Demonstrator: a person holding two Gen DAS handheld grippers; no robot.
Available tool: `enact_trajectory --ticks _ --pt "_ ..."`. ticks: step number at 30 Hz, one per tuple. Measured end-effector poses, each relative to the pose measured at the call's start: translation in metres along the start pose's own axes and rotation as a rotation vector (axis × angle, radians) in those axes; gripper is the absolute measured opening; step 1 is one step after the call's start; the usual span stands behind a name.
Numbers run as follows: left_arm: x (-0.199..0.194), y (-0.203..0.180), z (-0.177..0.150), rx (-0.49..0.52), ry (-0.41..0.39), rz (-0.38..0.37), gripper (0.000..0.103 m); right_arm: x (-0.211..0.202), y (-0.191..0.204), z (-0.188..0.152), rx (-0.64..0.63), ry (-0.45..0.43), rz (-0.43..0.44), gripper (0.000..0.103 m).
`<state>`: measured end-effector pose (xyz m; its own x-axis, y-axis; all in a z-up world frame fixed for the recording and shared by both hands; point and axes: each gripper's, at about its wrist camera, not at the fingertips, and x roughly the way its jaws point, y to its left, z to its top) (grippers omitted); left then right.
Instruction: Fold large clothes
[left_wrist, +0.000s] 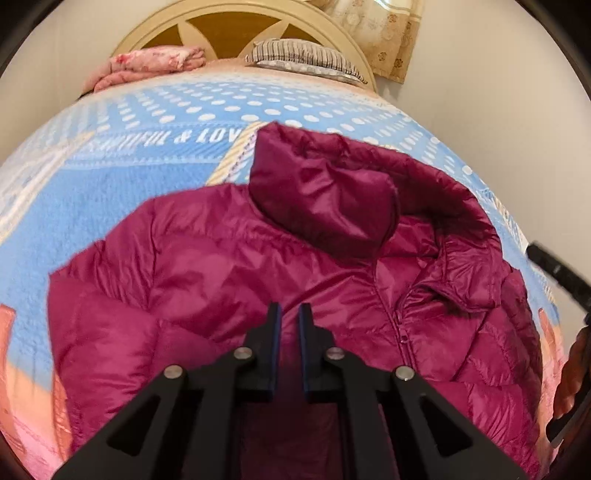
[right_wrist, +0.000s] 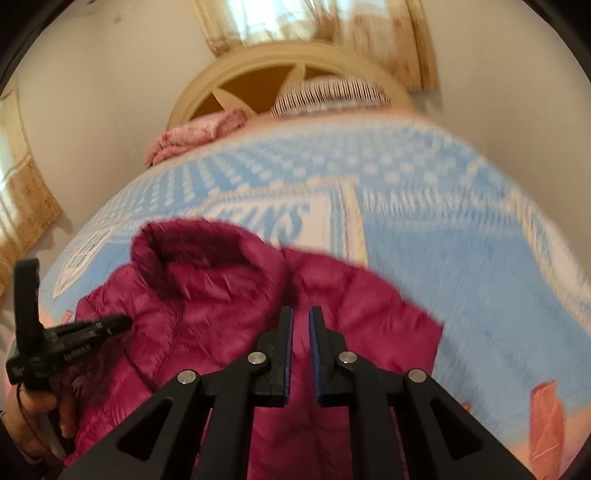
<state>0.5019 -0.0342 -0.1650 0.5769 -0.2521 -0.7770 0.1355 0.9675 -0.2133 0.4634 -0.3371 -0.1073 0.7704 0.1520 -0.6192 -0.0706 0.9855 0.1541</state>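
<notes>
The jacket (left_wrist: 280, 280) lies on the bed (left_wrist: 147, 177), pillow (left_wrist: 306, 59) behind it.

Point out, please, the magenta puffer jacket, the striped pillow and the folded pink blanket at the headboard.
magenta puffer jacket (left_wrist: 229, 266), left wrist view, on its quilted chest panel.
striped pillow (left_wrist: 299, 55), left wrist view, on its striped top face.
folded pink blanket (right_wrist: 192, 138), right wrist view, on the middle of the folded stack.

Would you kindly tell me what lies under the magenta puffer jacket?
The magenta puffer jacket lies spread on the blue dotted blanket covering the bed. The blanket shows all around it; whatever is directly beneath the jacket is covered and cannot be seen.
</notes>
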Motion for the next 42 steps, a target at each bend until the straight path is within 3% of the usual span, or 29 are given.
enact_trajectory --ticks 1,2,4,7,8,11,12,13,14,16,21,25,30,34,38,41,42 --pt "0.002 0.004 -0.002 -0.019 -0.004 -0.011 0.010 -0.001 0.012 0.006 -0.026 -0.012 0.037 0.023" --pt "0.003 0.006 -0.003 -0.030 -0.010 -0.021 0.010 0.001 0.025 0.011 -0.058 -0.010 0.074 0.043" --pt "0.003 0.011 -0.006 -0.056 -0.022 -0.039 0.010 0.012 0.054 0.021 -0.118 -0.003 0.153 0.065" --pt "-0.006 0.016 -0.007 -0.095 -0.054 -0.051 0.013 0.042 0.091 0.034 -0.180 0.056 0.200 0.065" --pt "-0.011 0.020 -0.005 -0.114 -0.069 -0.054 0.021 0.056 0.101 0.038 -0.199 0.077 0.189 0.065" --pt "-0.026 0.029 0.001 -0.138 -0.112 -0.035 0.062 0.094 0.127 0.042 -0.252 0.132 0.201 0.063" --pt "-0.030 0.032 0.003 -0.140 -0.123 -0.029 0.069 0.103 0.133 0.040 -0.269 0.151 0.209 0.049" --pt "-0.034 0.037 0.007 -0.148 -0.136 -0.026 0.069 0.111 0.137 0.036 -0.286 0.177 0.213 0.030" --pt "-0.036 0.041 0.011 -0.155 -0.142 -0.031 0.069 0.116 0.140 0.032 -0.299 0.192 0.193 0.017" --pt "-0.038 0.047 0.023 -0.174 -0.150 -0.040 0.069 0.114 0.141 0.021 -0.320 0.196 0.186 0.013" --pt "-0.033 0.045 0.039 -0.158 -0.143 -0.037 0.069 0.073 0.145 -0.004 -0.380 0.125 0.225 0.012" --pt "-0.022 0.016 0.049 -0.067 -0.114 -0.005 0.069 0.070 0.151 -0.024 -0.416 0.150 0.227 0.012" --pt "-0.014 -0.005 0.047 0.086 -0.123 0.162 0.070 0.069 0.150 -0.033 -0.417 0.166 0.275 0.012" --pt "0.002 0.006 0.039 0.072 -0.071 0.228 0.069 0.067 0.152 -0.037 -0.429 0.174 0.282 0.012" --pt "0.003 0.018 0.031 0.026 -0.062 0.178 0.043 0.070 0.154 -0.040 -0.448 0.178 0.268 0.012" --pt "-0.002 0.018 0.027 0.037 -0.082 0.127 0.015 0.064 0.150 -0.034 -0.440 0.156 0.277 0.013" --pt "-0.001 0.016 0.025 0.040 -0.084 0.127 0.015 0.060 0.146 -0.028 -0.427 0.135 0.282 0.015"
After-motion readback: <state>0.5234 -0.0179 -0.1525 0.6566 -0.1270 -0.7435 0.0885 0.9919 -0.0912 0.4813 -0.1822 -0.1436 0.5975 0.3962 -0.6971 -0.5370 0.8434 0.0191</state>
